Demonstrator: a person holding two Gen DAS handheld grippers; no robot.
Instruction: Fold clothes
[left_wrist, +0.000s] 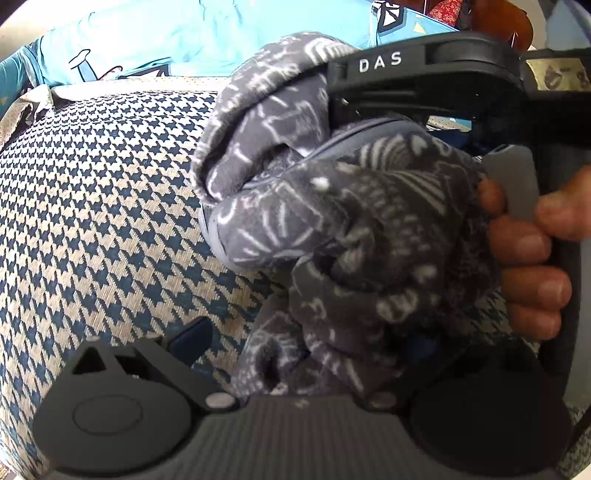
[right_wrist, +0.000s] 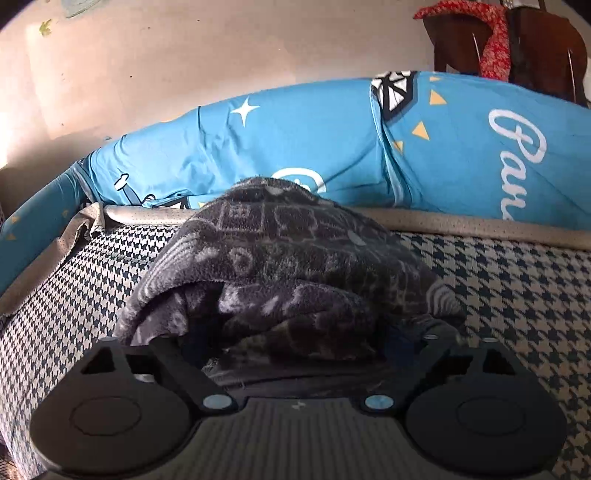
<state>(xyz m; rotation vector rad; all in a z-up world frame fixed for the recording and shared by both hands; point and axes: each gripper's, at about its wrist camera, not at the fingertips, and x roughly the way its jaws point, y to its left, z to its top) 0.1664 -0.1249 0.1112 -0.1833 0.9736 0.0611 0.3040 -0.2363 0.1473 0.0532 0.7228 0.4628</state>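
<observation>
**Grey fleece bunched up between two grippers on the houndstooth cover**

Left wrist view first: off to the left stretches the houndstooth cover (left_wrist: 103, 192), bare and flat, with the blue printed bedding (left_wrist: 177, 40) lying along its far edge. In the middle, the grey patterned fleece garment (left_wrist: 314, 206) is heaped in thick rolls. The left gripper (left_wrist: 291, 354) sits low in the picture, one dark blue finger (left_wrist: 190, 338) standing clear of the cloth at left, the other buried under the folds, so whether it has a pinch on the fabric cannot be told. On the right, the right gripper (left_wrist: 424, 85) reaches across above the pile, and a hand (left_wrist: 532, 258) wraps its handle, fingers curled round the trigger.

Over to the right wrist view: the same garment (right_wrist: 280, 266) mounds up dead centre on the cover (right_wrist: 517, 295), near its far edge. The right gripper's (right_wrist: 295, 350) jaws stand fairly wide, fleece bulging between them; the fingertips are hidden beneath it, so a real grip cannot be confirmed. Far right, a dark wooden chair (right_wrist: 546, 48) carries a red cloth (right_wrist: 495, 48).
</observation>
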